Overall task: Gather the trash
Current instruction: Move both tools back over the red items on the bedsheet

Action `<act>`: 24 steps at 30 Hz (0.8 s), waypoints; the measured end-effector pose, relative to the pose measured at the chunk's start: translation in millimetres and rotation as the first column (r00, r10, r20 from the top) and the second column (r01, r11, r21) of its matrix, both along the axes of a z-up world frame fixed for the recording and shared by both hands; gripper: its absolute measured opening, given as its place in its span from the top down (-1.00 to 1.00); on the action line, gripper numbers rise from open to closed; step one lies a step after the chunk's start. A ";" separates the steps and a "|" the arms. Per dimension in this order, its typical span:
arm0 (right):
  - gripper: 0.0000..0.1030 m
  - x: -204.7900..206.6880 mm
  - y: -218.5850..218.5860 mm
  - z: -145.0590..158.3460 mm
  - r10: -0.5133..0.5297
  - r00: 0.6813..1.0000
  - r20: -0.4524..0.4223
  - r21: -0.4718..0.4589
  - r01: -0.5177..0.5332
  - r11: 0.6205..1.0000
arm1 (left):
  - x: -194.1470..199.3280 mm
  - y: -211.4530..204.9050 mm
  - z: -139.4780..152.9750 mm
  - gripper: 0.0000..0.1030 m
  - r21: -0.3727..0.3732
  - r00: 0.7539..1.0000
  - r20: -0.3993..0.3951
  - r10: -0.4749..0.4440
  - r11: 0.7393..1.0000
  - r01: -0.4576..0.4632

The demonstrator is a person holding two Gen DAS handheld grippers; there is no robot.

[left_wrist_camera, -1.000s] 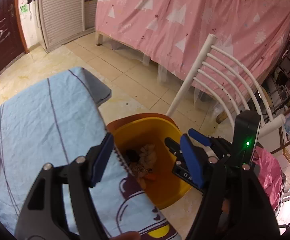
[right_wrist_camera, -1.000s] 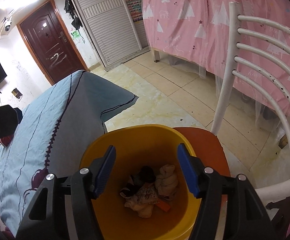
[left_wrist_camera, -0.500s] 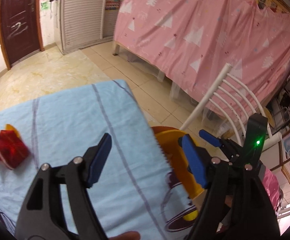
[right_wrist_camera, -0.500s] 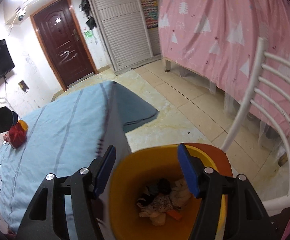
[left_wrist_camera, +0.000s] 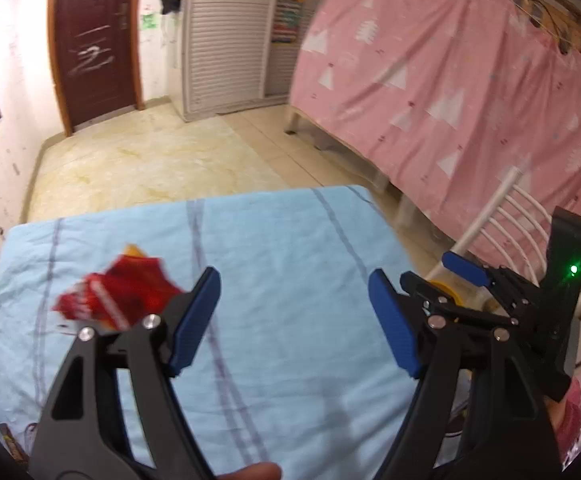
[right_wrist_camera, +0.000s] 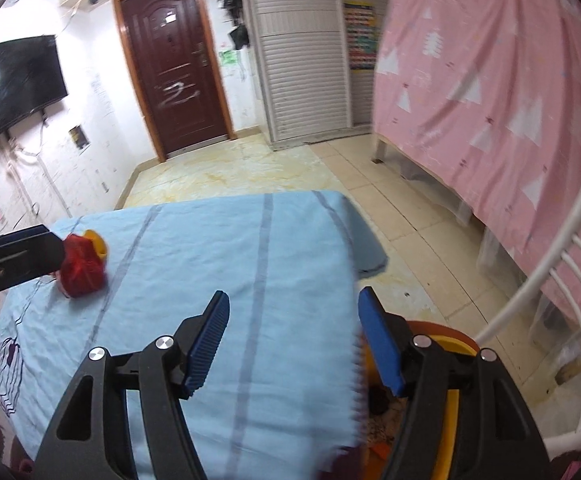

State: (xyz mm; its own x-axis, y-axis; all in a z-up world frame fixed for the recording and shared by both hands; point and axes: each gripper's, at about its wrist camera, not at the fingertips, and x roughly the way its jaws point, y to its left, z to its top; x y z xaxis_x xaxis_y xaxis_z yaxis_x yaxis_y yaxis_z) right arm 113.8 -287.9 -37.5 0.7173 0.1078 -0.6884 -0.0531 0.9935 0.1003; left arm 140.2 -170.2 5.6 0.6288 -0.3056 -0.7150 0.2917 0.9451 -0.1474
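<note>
A crumpled red and yellow wrapper (left_wrist_camera: 118, 294) lies on the light blue cloth (left_wrist_camera: 290, 260) covering the table; it also shows in the right wrist view (right_wrist_camera: 82, 266). My left gripper (left_wrist_camera: 294, 320) is open and empty above the cloth, just right of the wrapper. My right gripper (right_wrist_camera: 294, 338) is open and empty over the cloth's right edge. The yellow bin (right_wrist_camera: 448, 404) with trash inside sits below on an orange chair seat, partly hidden by the right gripper. The right gripper's body (left_wrist_camera: 490, 292) shows in the left wrist view.
A white chair back (right_wrist_camera: 562, 264) stands right of the bin. A bed under a pink sheet (left_wrist_camera: 470, 80) runs along the right. A dark door (right_wrist_camera: 174, 64), a louvred cabinet (right_wrist_camera: 302, 52) and a wall TV (right_wrist_camera: 14, 88) are at the far side.
Both grippers have swung left, away from the yellow bin and over the blue cloth. The red wrapper has come closer to the left gripper. Both stay open.
</note>
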 end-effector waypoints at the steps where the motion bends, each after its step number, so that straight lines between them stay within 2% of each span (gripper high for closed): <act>1: -0.19 2.6 7.9 1.4 0.014 1.000 -0.001 -0.005 -0.014 1.000 | 0.4 10.2 0.9 -0.42 0.003 1.000 0.010 0.018 1.000 -0.018; 8: -0.21 16.0 66.8 7.1 0.115 0.993 -0.008 -0.036 -0.115 0.993 | 5.2 58.6 3.9 -0.42 0.006 0.995 0.030 0.099 0.995 -0.099; 18: -0.34 34.2 135.4 3.6 0.294 0.956 -0.025 0.024 -0.293 0.956 | 14.3 103.0 1.4 -0.43 0.008 0.982 0.028 0.185 0.983 -0.186; 20: -0.36 36.4 145.2 1.9 0.321 0.947 -0.030 0.041 -0.319 0.947 | 19.1 116.1 -0.3 -0.56 -0.002 0.976 0.009 0.216 0.976 -0.216; 24: -0.37 44.0 165.8 -3.0 0.363 0.931 -0.042 0.040 -0.361 0.932 | 25.3 139.5 0.8 -0.57 -0.022 0.965 -0.006 0.261 0.965 -0.261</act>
State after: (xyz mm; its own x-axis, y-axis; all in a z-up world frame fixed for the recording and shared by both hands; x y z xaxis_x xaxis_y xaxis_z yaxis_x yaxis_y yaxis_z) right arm 157.7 -122.1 -40.4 0.5918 0.3758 -0.7131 -0.4027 0.9042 0.1423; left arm 165.5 -30.7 6.4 0.6863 -0.1475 -0.7122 0.0352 0.9848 -0.1700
